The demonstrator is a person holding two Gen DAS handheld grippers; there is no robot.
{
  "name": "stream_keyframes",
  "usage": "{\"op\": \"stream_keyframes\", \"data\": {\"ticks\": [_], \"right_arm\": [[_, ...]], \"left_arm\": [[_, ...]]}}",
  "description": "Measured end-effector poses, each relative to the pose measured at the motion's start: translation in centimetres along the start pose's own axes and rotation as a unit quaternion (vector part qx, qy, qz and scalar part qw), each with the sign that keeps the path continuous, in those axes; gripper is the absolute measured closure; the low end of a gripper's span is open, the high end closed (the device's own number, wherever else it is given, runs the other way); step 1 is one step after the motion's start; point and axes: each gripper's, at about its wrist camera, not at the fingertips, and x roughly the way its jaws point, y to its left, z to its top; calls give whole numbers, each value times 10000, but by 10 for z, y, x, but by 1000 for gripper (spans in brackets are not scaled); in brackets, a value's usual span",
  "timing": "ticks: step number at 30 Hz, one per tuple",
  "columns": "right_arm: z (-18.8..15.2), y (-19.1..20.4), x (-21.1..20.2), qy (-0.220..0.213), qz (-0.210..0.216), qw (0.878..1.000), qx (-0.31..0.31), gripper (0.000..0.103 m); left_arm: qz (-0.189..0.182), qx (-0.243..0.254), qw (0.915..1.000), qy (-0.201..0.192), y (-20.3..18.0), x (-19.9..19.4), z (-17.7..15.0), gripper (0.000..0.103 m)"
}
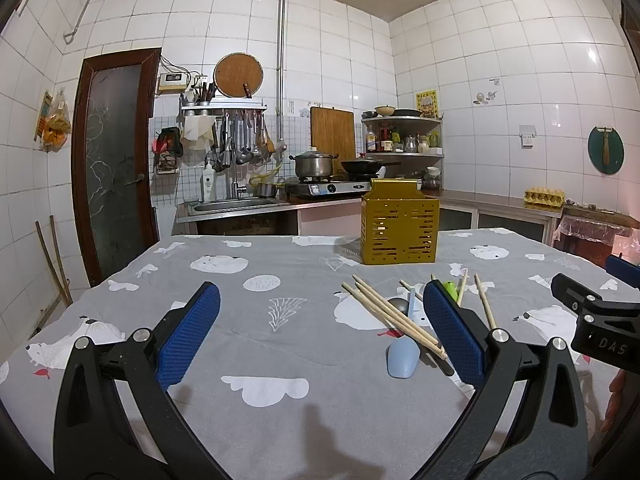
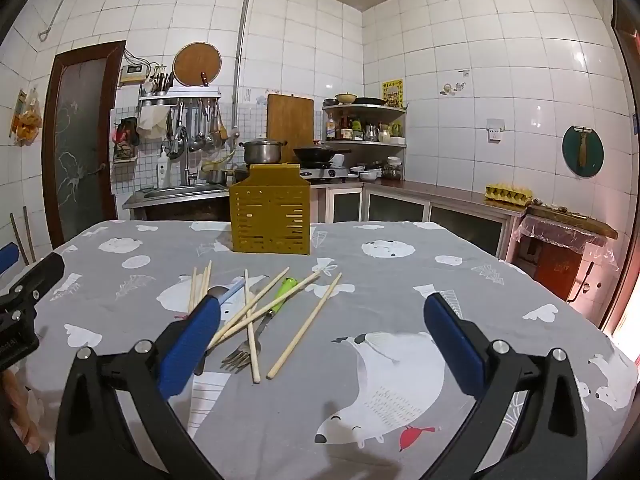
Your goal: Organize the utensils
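Both the left gripper point(image 1: 320, 332) and right gripper point(image 2: 322, 330) are spread, empty. The chopsticks point(image 2: 256, 312) lie crossed over the fork point(image 2: 244, 354), centre frame. Risk: lifting one may drag its neighbours off the tabletop point(image 2: 500, 280).

one yellow holder point(image 2: 270, 219), one fork point(image 2: 244, 354), two spoons point(image 1: 404, 354), perhaps eight chopsticks point(image 2: 304, 326).

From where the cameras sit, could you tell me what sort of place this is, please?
It looks like a home kitchen: white tiled walls, a gas stove with a steel pot, a sink under hanging ladles, and a cloth-covered table in front.
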Motion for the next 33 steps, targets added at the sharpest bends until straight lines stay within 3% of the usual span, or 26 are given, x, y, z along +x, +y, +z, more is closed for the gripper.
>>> {"op": "stream_keyframes", "data": {"ticks": [33], "right_arm": [[1, -2, -2, -28, -29, 10000, -14, 4]], "left_arm": [[1, 13, 10000, -38, 0, -7, 2, 5]]}}
